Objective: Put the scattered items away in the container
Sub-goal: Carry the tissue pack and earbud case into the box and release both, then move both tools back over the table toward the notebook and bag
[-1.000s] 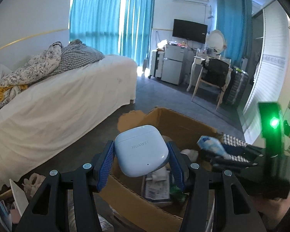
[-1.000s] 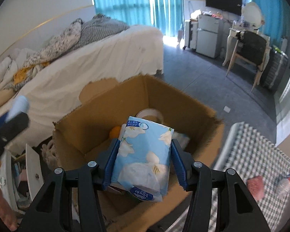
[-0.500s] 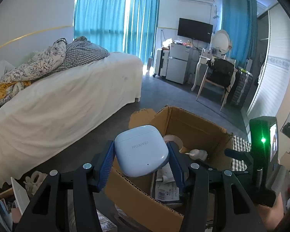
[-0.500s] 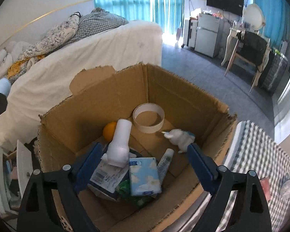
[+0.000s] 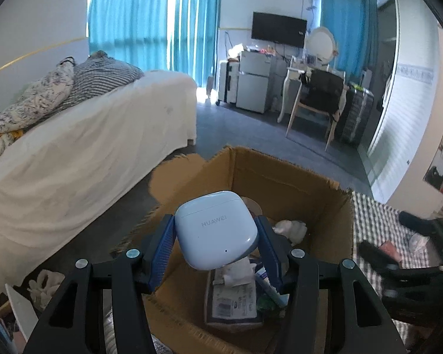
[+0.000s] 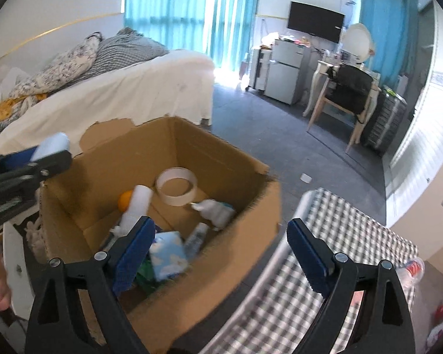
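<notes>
My left gripper is pinching a pale blue earbud case between its blue pads, and I have it held over the near edge of the cardboard box. The case sits tilted, its "HUAWEI" lettering facing the camera.

My right gripper is spread wide with nothing between its pads. It hangs above the box's right corner, where the box meets the checked cloth.

Looking into the box from the right wrist, I see a tape ring near the far wall, an orange ball beside a white bottle, a white and teal object that I can't quite identify through the blur, a small tube, and a blue tissue pack near the front wall, just beside the right gripper's left pad. From the left wrist, most of these are hidden behind the case.

Out on the checked cloth, a small bottle lies near the right edge. The left gripper also shows at the left edge of the right wrist view, the case just visible in it.
</notes>
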Demonstrator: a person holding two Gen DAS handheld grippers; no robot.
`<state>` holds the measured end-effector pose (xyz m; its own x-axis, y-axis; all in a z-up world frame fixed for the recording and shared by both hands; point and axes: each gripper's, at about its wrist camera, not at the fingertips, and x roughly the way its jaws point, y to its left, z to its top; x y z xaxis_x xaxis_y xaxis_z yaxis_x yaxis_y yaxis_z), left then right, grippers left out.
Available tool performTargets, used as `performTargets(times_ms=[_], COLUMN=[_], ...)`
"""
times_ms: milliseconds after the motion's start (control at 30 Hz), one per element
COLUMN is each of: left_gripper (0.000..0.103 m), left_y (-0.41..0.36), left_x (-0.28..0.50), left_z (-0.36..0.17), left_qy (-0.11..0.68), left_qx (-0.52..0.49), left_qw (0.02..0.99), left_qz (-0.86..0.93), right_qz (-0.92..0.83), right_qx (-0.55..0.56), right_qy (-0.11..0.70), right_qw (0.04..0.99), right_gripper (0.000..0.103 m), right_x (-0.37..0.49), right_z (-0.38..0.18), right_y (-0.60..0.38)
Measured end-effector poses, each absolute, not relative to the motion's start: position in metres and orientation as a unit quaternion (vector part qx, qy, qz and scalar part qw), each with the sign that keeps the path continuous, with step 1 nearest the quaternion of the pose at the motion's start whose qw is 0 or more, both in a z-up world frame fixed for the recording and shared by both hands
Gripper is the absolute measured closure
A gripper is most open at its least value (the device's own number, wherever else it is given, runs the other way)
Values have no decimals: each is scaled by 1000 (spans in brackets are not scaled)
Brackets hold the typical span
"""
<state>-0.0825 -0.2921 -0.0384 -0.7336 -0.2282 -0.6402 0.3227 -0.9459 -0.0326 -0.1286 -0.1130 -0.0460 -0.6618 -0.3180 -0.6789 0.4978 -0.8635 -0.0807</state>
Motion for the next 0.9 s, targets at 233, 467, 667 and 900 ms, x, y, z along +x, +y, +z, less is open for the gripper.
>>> performTargets(times_ms=[233,467,667,900], left_gripper=[34,7,3,1], left_y=[-281,-264,-241,-170], left_x=[-109,-102,-89,-97], left_z=[-63,-50,-29,-17], left_qy=[60,38,52,29], left_qx=[359,338,316,313], left_qw=[149,164,148,98], left_qz=[-919,-926,-936,-944], right_qz=[-907,-910,-913,-924], right_qx=[352,358,359,357], right_qy=[114,97,93,65], right_qw=[203,187,168,120], right_gripper=[12,12,12,12], right_x=[-133,-135,-133,-124], right_z=[-48,-54,-55,-43], right_y=[-77,-43,1,76])
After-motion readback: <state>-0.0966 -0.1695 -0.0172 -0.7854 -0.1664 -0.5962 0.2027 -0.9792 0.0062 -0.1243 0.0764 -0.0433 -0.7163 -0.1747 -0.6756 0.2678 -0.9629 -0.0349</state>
